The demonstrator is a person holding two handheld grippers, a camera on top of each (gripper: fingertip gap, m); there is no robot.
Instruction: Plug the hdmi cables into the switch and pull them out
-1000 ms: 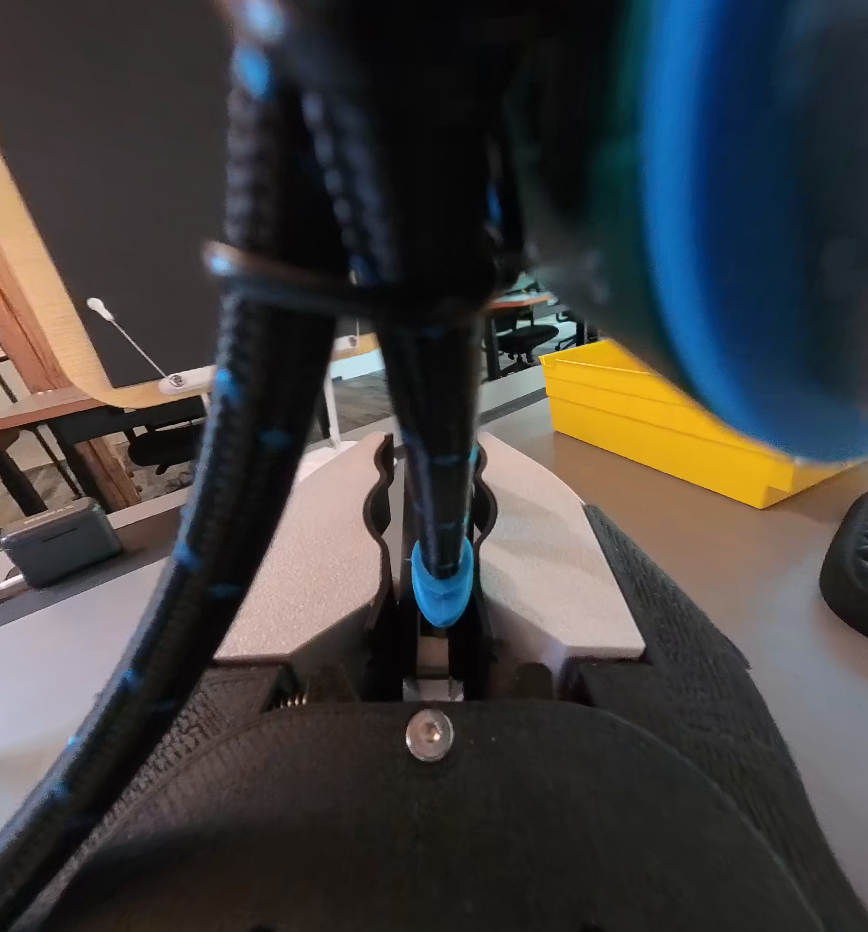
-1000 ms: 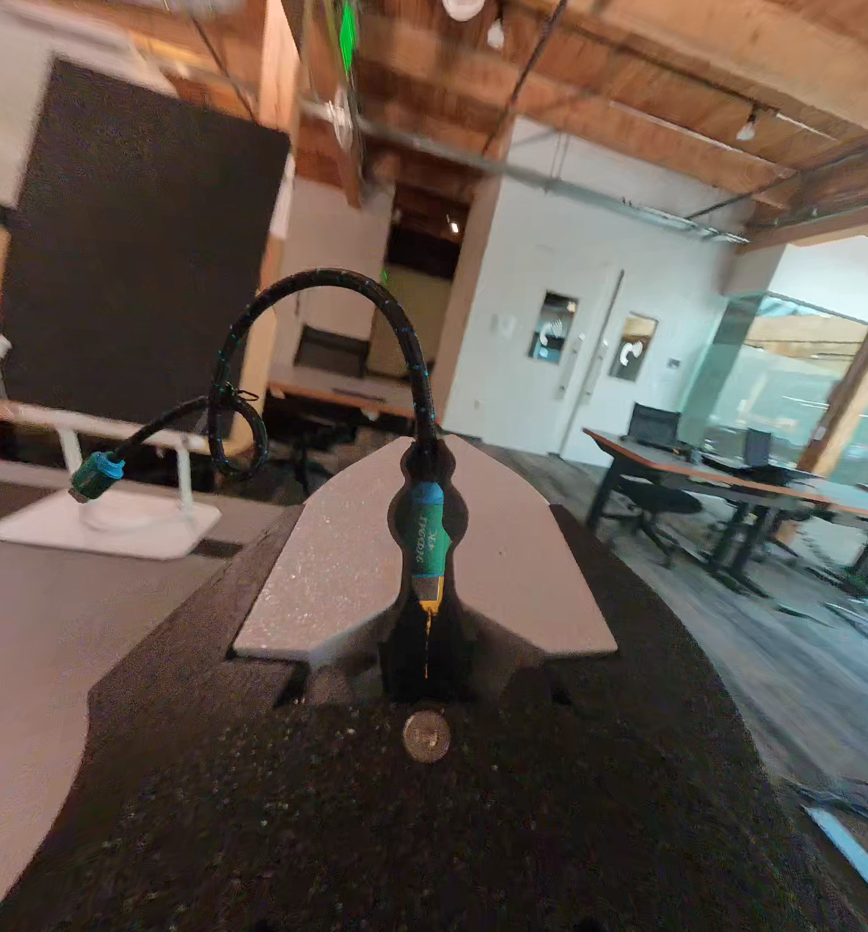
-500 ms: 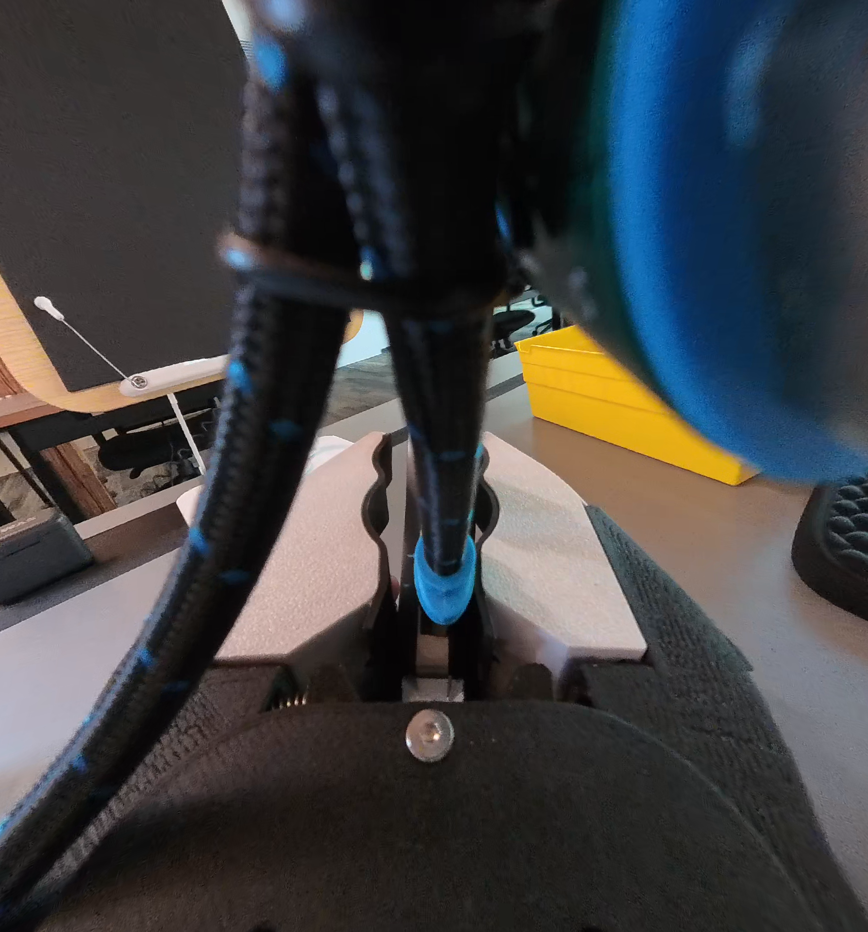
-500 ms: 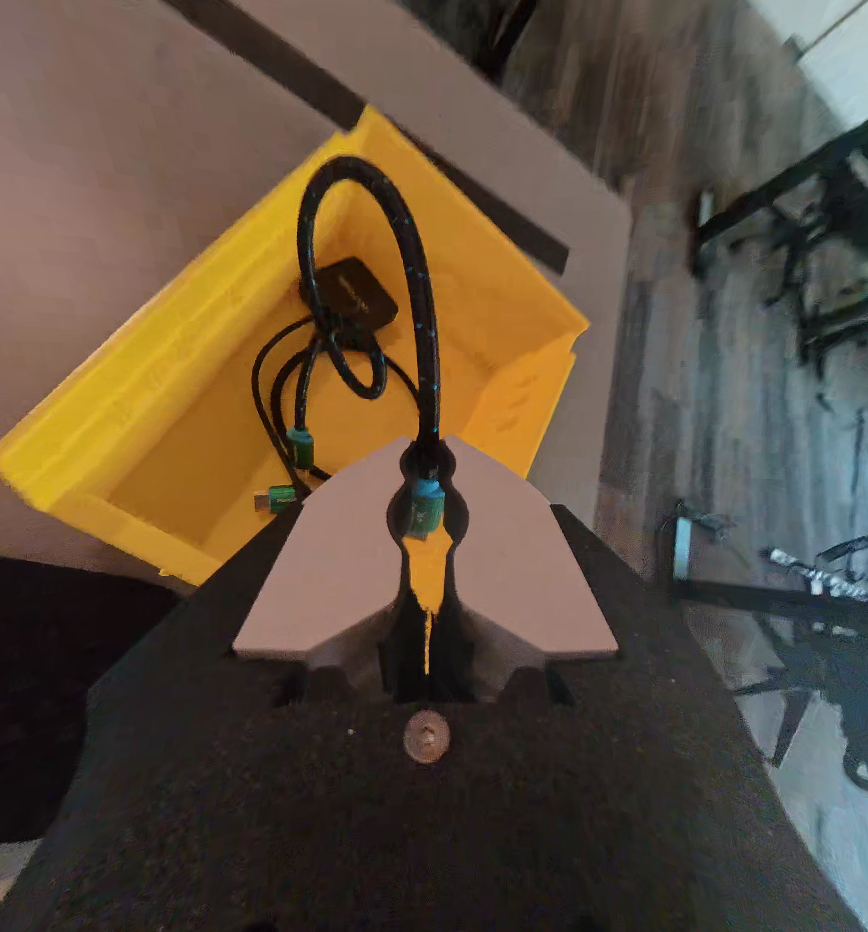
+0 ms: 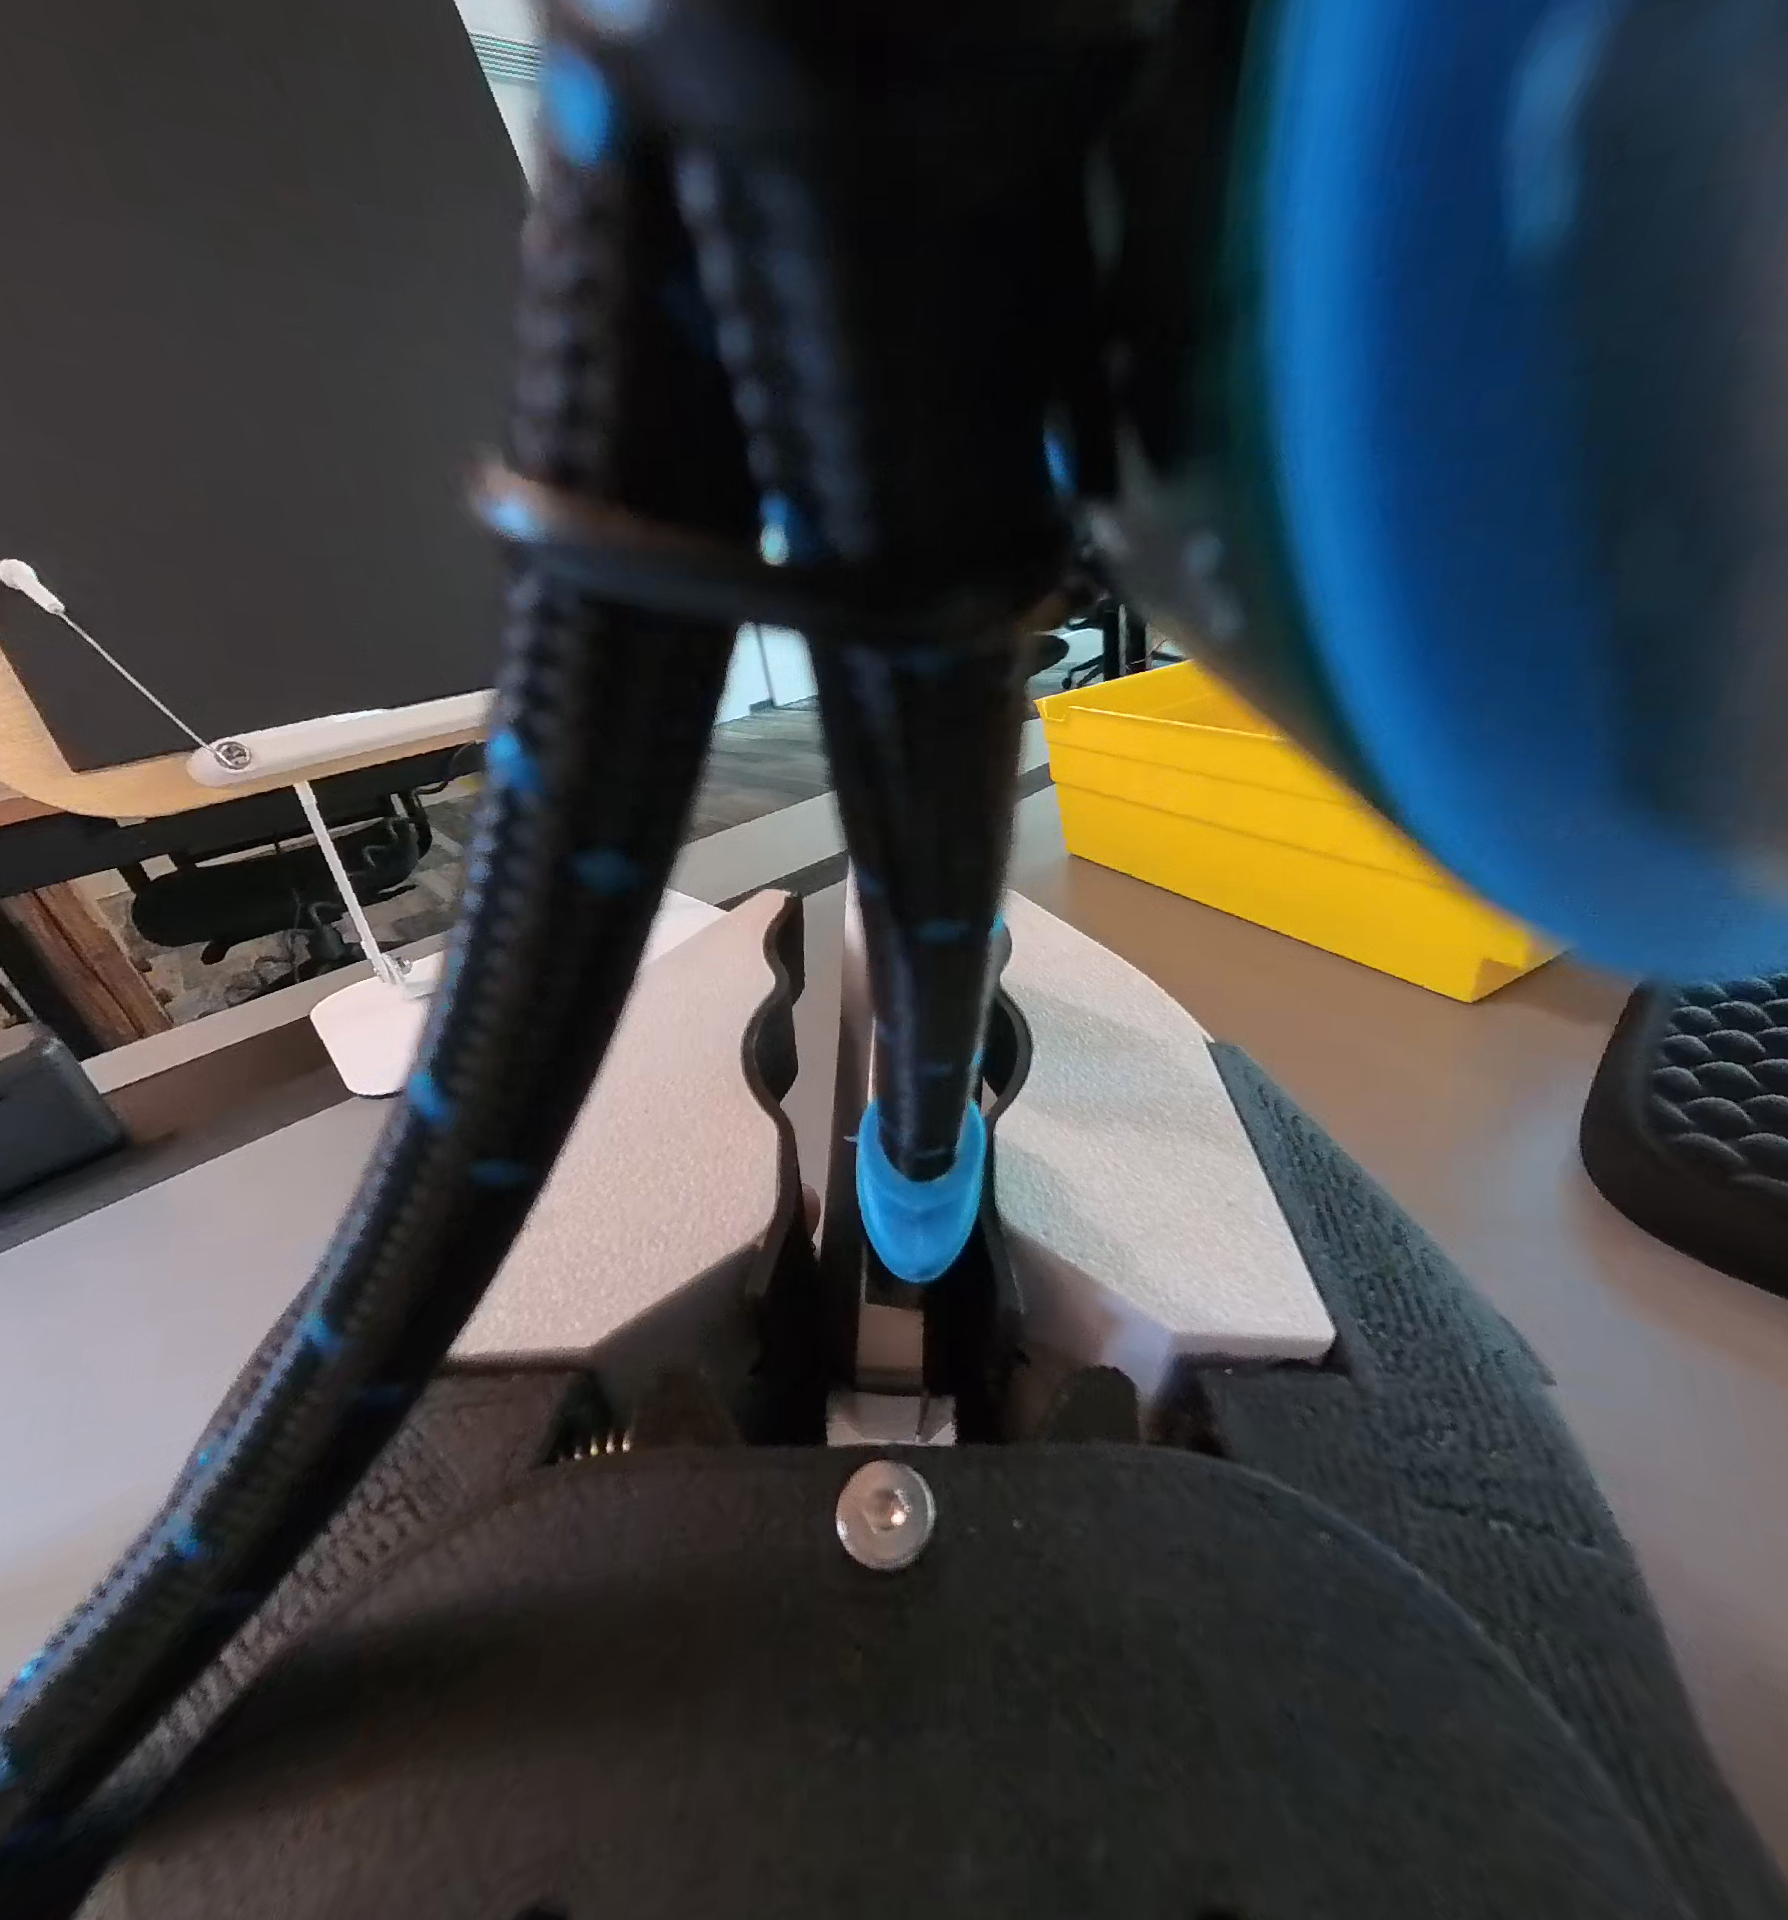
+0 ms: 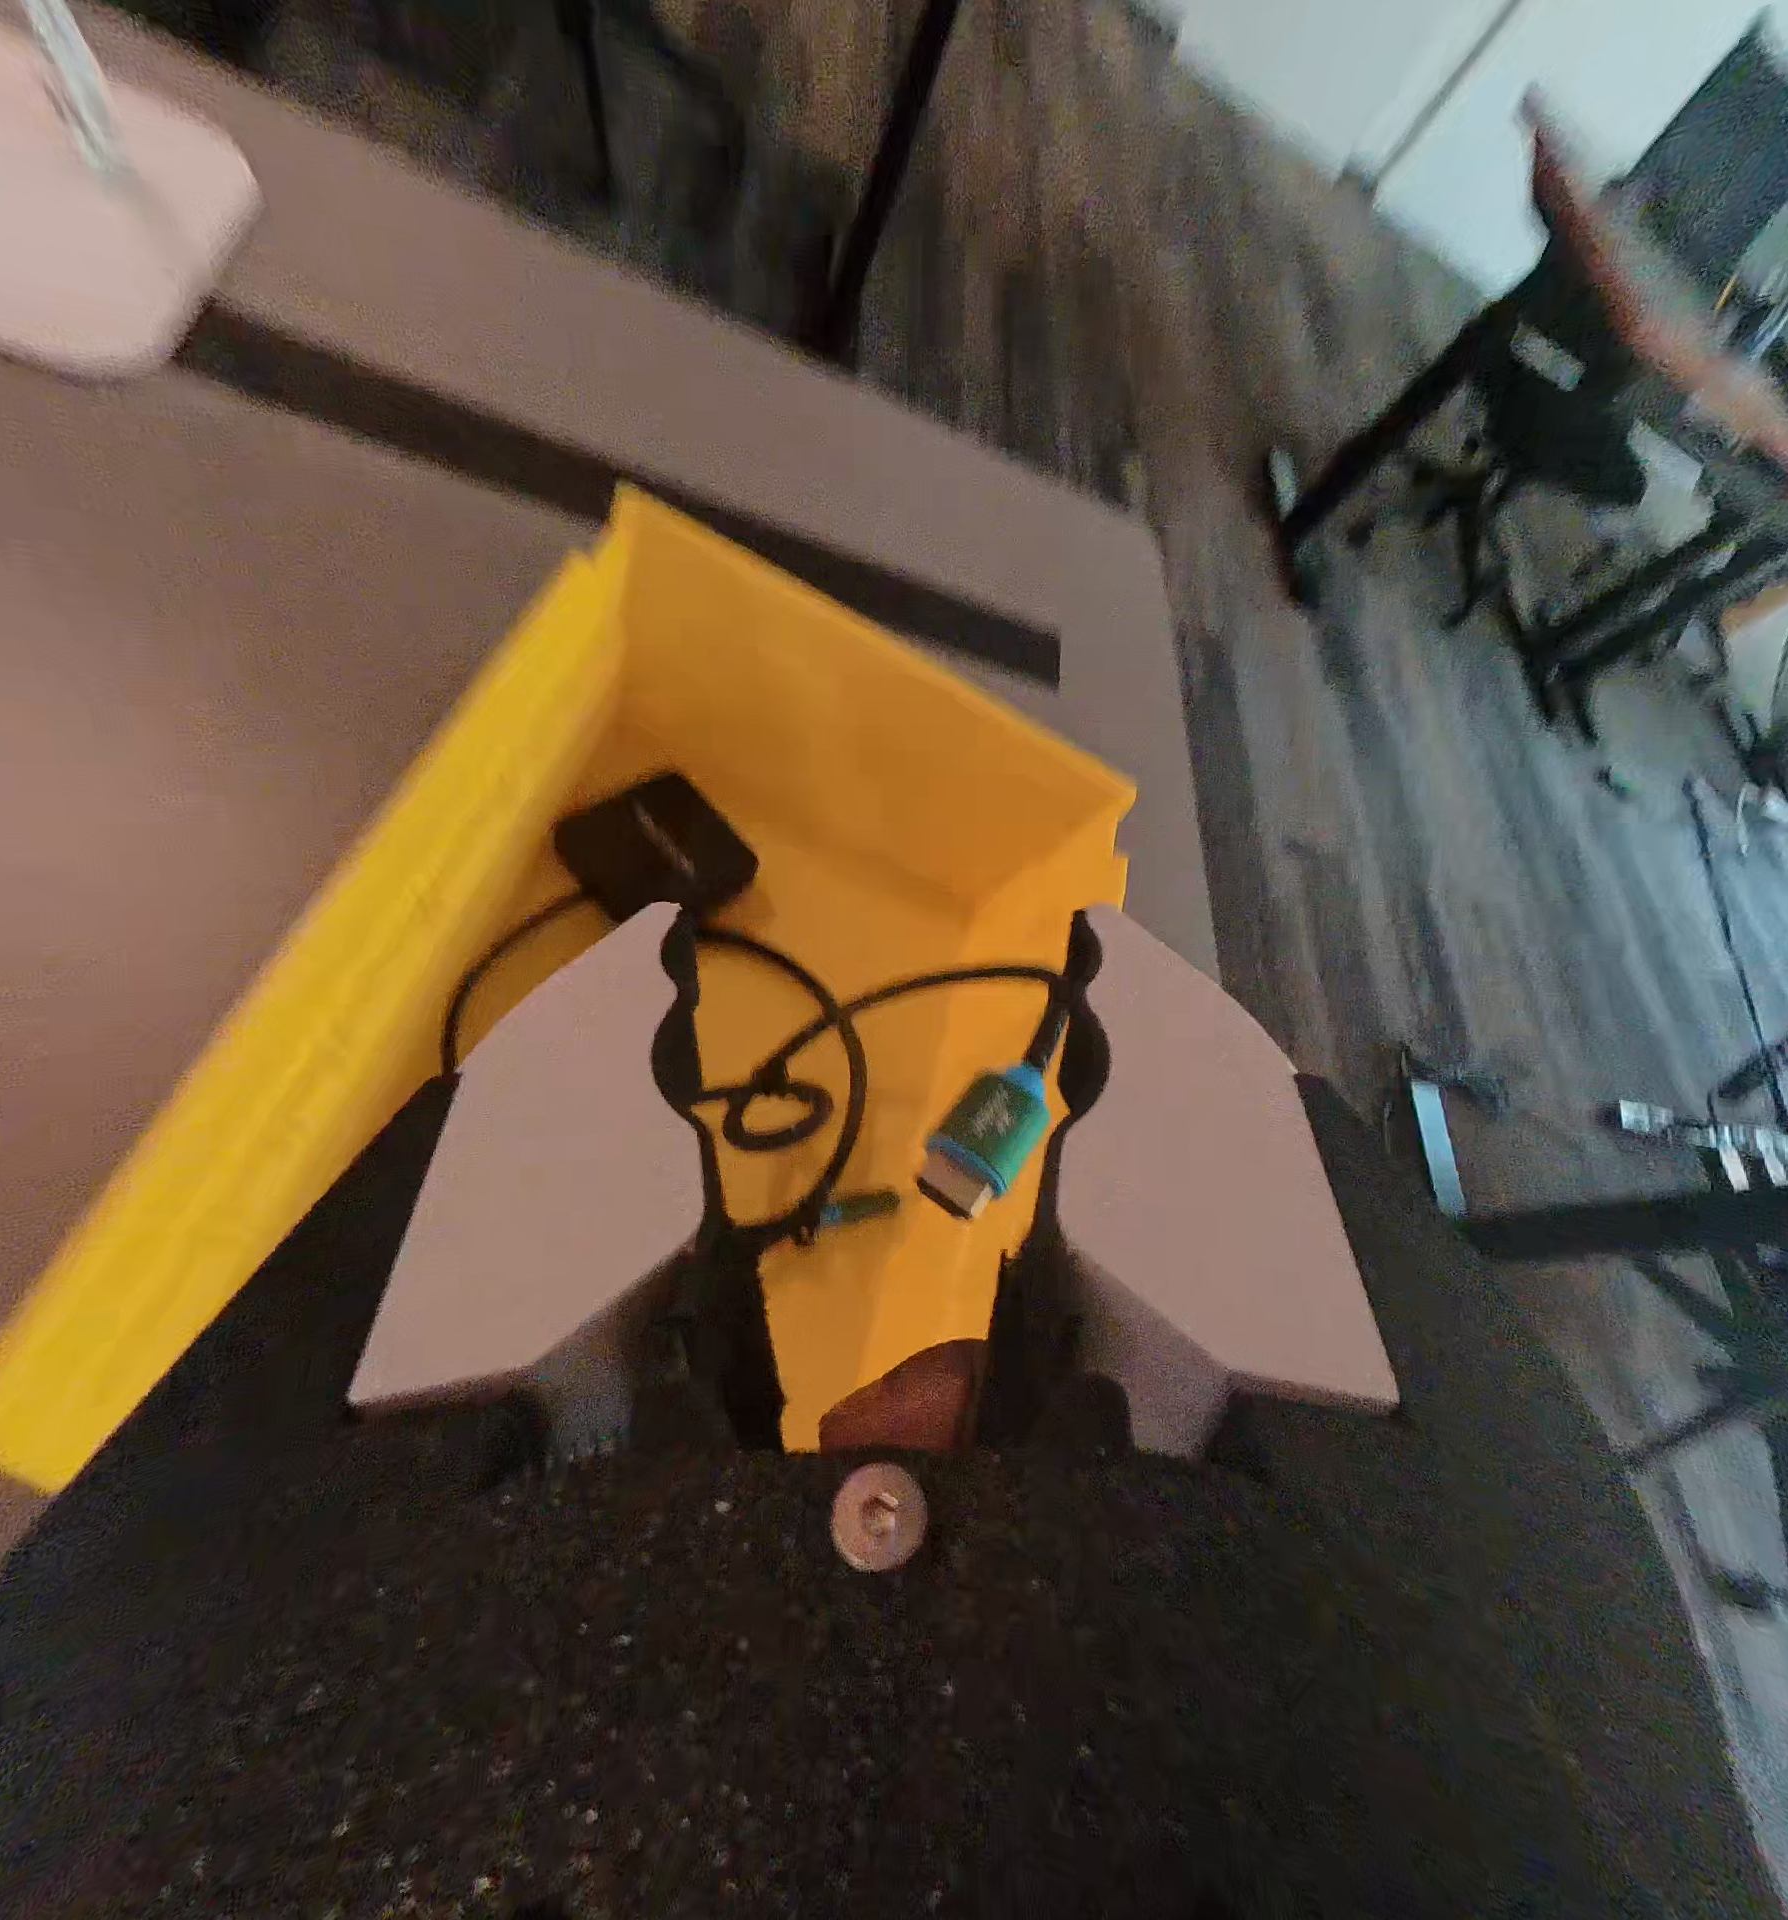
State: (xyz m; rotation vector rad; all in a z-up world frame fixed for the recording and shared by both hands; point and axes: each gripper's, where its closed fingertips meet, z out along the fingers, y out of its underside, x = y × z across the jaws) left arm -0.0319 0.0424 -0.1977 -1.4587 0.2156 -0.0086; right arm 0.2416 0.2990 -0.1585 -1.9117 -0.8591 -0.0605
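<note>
HDMI cables, black braided with blue flecks and teal-blue plug shells, are what I am handling: one lies loose in the yellow plastic bin [image 6: 433,935], its teal plug [image 6: 989,1127] with bare metal tip near the bin's right wall, a thinner lead with a small green plug [image 6: 859,1205] coiled beside it. My right gripper [image 6: 874,1039] hangs over the bin with its jaws spread wide and nothing between them. The switch, a small flat black box [image 6: 656,842], sits toward the bin's far left wall, cords trailing from it. My left gripper [image 5: 890,1091] is clamped on the second braided cable [image 5: 921,1018] just above its blue strain-relief collar [image 5: 916,1210], the rest looping up close past the lens; the plug itself is hidden. It is held above the grey table [image 5: 1389,1039], near the bin's outer wall [image 5: 1233,821]. I judge the put-away step is in hand, so I would carry the left cable well over the rim, lower the loop first so it does not snag the edge, and let go only once the plug is inside.
</note>
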